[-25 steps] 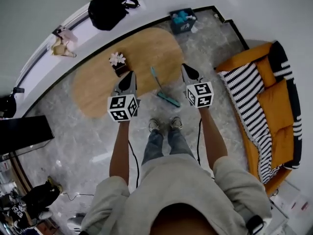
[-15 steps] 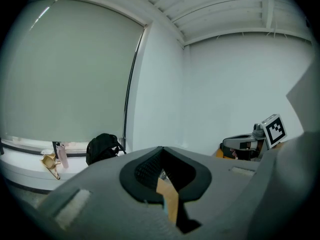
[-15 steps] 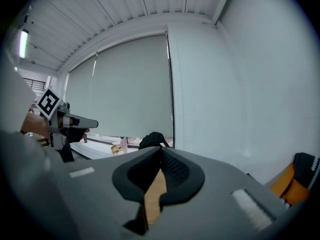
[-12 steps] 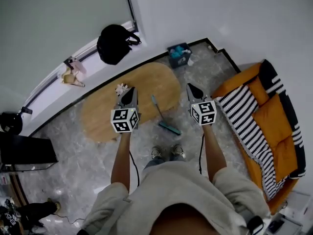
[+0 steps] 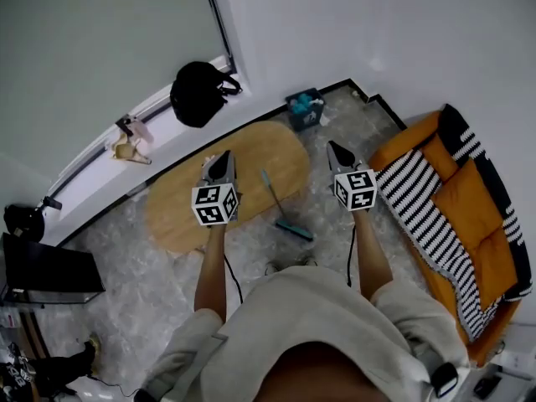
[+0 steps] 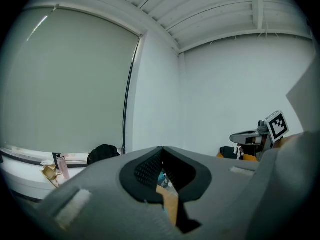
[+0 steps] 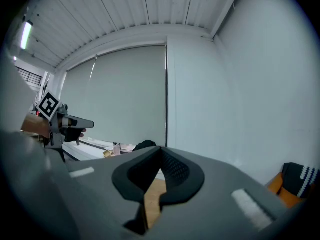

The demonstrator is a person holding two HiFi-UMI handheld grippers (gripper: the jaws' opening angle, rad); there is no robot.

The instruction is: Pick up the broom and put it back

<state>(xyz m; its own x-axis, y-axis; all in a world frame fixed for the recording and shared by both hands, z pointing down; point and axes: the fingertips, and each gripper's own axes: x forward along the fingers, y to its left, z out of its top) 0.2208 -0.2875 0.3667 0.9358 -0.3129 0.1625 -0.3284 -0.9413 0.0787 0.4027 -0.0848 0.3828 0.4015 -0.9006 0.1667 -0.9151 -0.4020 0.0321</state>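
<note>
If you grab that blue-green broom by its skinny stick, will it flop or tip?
The broom has a thin, straight handle, so it probably stays stiff. Its wide head sits at one end, so that end would likely dip if grabbed mid-handle. It looks slim, so probably light.

**Q:** Head view: how are your arms set?

**A:** Both are stretched out in front of me. My left forearm point(image 5: 213, 266) and right forearm point(image 5: 367, 254) are bare below the sleeves, roughly parallel and well apart. My left gripper point(image 5: 223, 156) and right gripper point(image 5: 333, 146) point away from my body at about the same height. Each carries its marker cube at the wrist end: left cube point(image 5: 215, 204), right cube point(image 5: 354, 189).

**Q:** And the jaws?

**A:** In the left gripper view my two pads meet at the tips, with nothing between them. The right gripper view shows the same: pads together, holding nothing. Each view also catches my other gripper off to the side.
</note>
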